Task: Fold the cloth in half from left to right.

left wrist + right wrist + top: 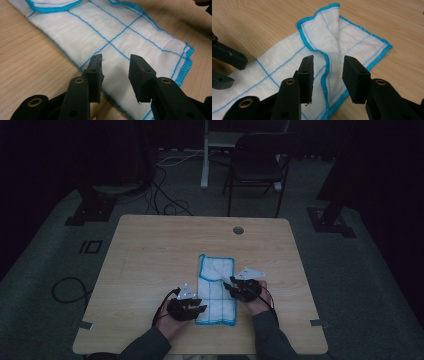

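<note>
Folding the cloth point(216, 289): you look partway through, judging by its long folded strip.
It lies on the table point(150, 250); your left gripper point(115, 65) and right gripper point(328, 67) hover spread, pinching nothing, beside the cloth's near half, another fold probably left.

High view is very dim on my end, underexposed: room around the table point(150, 245) goes near black, floor murky, chair barely readable, and both grippers are dark lumps with little detail. White cloth point(216, 290) is the brightest patch there. Overall soft and low-res. Both gripper views are much brighter, even diffuse light, no hard shadows, no glare on the wood. Cloth weave point(120, 42) is fairly sharp mid-frame; I see the near jaws slightly soft, far corners blurring off.
</note>
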